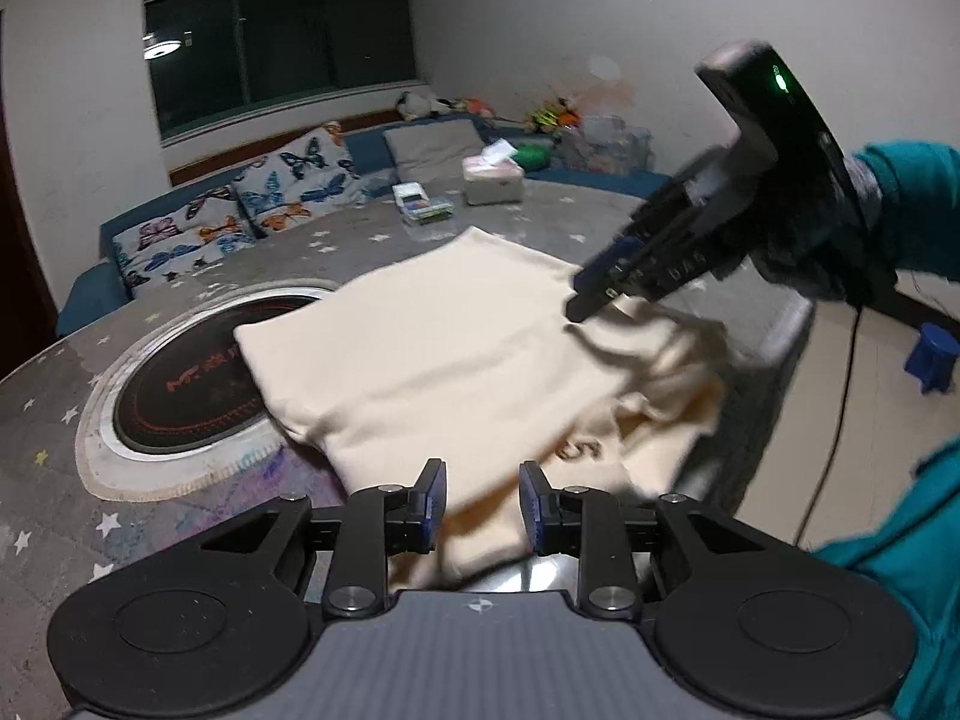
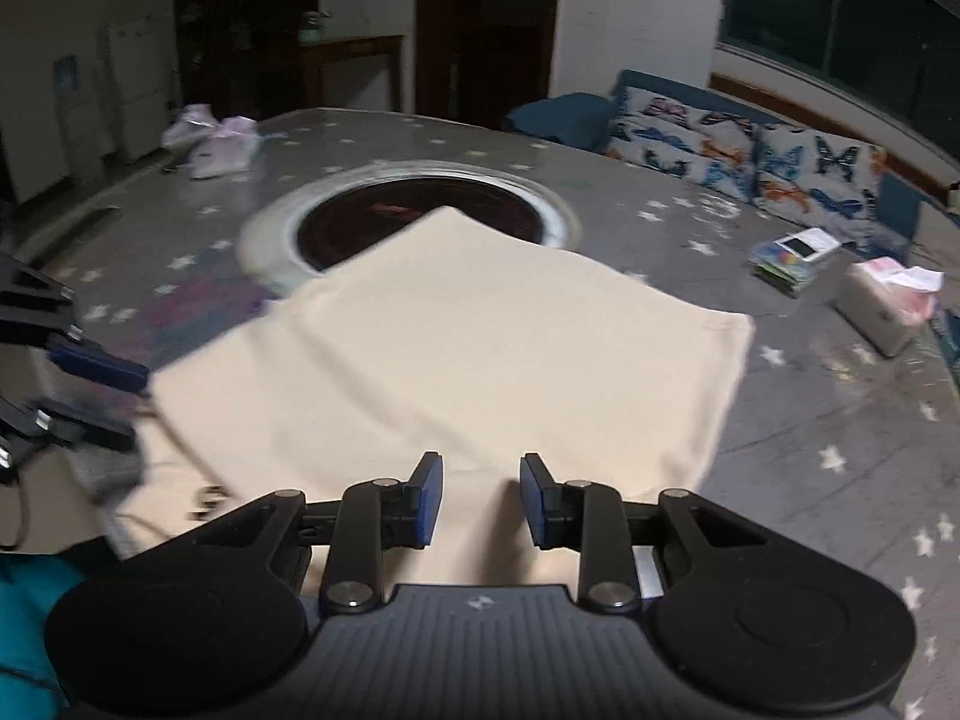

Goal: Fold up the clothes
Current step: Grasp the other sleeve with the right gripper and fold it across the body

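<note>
Left wrist view: we see the cream garment (image 1: 432, 348) lying ahead of and between our left gripper (image 1: 482, 507) fingers, narrowly parted, unpressed; the right gripper (image 2: 482, 501) fingers likewise.

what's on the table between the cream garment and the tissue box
In the right wrist view only bare star-print tablecloth lies between the cream garment and the tissue box; the left wrist view agrees.

Tissue box (image 2: 882, 315) and booklets (image 2: 792, 258) block the table's (image 2: 780, 420) far right.
</note>
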